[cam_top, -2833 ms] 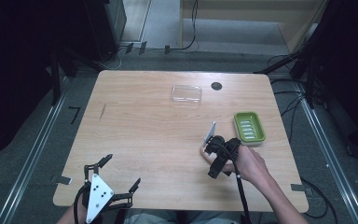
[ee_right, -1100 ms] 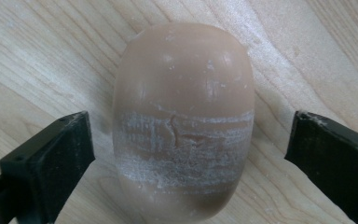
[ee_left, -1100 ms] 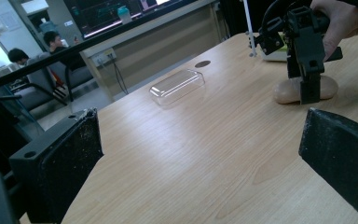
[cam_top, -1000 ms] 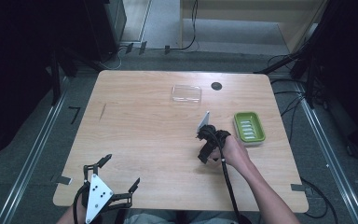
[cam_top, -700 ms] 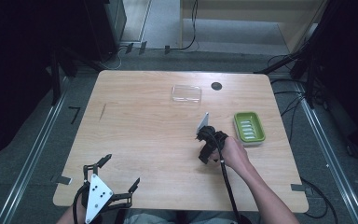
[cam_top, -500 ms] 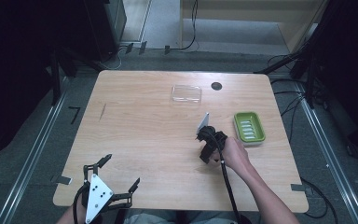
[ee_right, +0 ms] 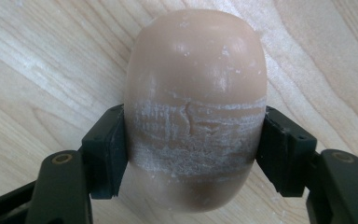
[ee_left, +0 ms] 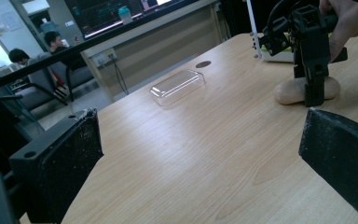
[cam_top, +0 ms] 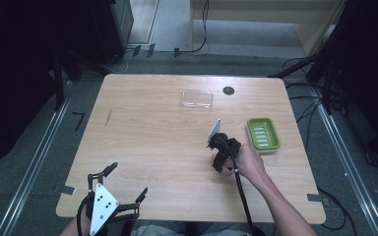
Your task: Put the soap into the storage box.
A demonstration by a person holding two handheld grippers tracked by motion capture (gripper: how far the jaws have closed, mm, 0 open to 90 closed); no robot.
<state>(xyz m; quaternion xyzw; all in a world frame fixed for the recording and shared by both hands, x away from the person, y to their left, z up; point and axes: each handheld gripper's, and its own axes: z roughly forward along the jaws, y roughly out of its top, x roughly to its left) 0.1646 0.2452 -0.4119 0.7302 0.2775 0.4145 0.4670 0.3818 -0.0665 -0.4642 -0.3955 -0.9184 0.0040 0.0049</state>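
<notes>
A tan, oval soap bar point(ee_right: 196, 107) lies on the wooden table point(cam_top: 152, 132), and its scuffed middle sits between the two black jaws of my right gripper point(ee_right: 195, 156). Both jaws press against its sides. From above, the right gripper point(cam_top: 221, 156) points down at the table, right of centre, beside a green soap dish point(cam_top: 263, 133). In the left gripper view the soap point(ee_left: 289, 91) rests on the wood under that gripper. My left gripper point(cam_top: 128, 181) hovers at the near left edge. It is open, with nothing between its jaws.
A clear plastic lid point(cam_top: 197, 98) lies toward the far side of the table. A round black hole point(cam_top: 228, 90) is just to its right. Cables and dark equipment stand on the floor around the table.
Since the earliest frame my right gripper has shifted a little left and farther across the table. It has barely moved in the last second. The left gripper has stayed put.
</notes>
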